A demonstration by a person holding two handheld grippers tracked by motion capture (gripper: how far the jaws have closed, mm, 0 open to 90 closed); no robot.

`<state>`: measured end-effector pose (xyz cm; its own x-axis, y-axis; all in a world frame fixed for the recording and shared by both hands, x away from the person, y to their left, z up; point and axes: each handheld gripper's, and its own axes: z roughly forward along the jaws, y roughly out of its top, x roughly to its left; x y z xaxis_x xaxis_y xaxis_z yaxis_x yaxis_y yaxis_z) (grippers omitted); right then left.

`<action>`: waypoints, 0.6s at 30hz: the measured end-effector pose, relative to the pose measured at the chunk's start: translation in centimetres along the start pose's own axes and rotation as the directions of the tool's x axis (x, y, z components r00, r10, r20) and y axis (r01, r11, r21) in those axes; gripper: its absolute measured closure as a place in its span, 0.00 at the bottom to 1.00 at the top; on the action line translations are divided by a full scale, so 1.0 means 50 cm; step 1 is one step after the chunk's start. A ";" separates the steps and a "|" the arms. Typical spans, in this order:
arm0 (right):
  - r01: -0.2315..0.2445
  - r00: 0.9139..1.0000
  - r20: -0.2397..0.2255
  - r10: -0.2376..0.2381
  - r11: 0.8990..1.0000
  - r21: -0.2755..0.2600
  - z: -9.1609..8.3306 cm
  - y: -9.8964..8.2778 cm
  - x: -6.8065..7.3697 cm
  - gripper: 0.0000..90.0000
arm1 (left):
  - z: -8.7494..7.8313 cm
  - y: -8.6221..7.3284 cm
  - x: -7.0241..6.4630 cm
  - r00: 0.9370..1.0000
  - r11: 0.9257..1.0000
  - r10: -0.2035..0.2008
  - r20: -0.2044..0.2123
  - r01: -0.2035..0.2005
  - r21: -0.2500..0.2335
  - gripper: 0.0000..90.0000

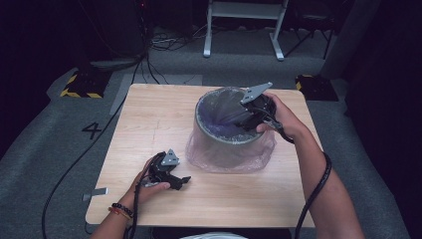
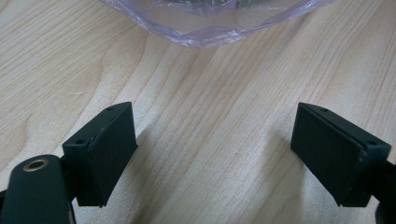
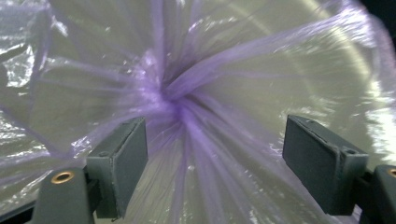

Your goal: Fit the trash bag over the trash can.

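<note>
Both tongs wide open at the lined bin

Our right tongs dip into the bin at the table's middle, spread around the purple bag's gathered centre without pinching; our left tongs gape empty, hand resting on the table.

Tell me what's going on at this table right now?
A person is fitting a purple plastic bag as a liner in a grey bin on the wooden table. The right gripper reaches into the bin's mouth, jaws open over the bag's gathered bottom. The left gripper rests open on the table, beside the bag's skirt.
</note>
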<state>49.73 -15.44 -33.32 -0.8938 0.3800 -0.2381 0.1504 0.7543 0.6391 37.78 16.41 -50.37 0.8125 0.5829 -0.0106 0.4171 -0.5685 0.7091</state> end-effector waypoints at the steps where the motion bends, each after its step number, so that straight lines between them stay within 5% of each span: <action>1: 0.007 1.000 0.003 -0.007 1.000 0.005 0.001 0.000 0.001 0.24 | 0.000 0.000 0.000 1.000 1.000 0.000 0.000 0.000 0.000 0.16; 18: 0.039 0.998 -0.054 -0.033 0.991 0.126 0.015 0.013 0.008 0.25 | 0.000 0.000 0.000 1.000 1.000 0.000 0.000 0.000 0.000 0.16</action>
<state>49.78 -14.42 -33.53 -0.9198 0.3255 -0.2192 0.1669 0.8300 0.5322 37.78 16.41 -50.37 0.8126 0.5828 -0.0106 0.4171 -0.5687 0.7089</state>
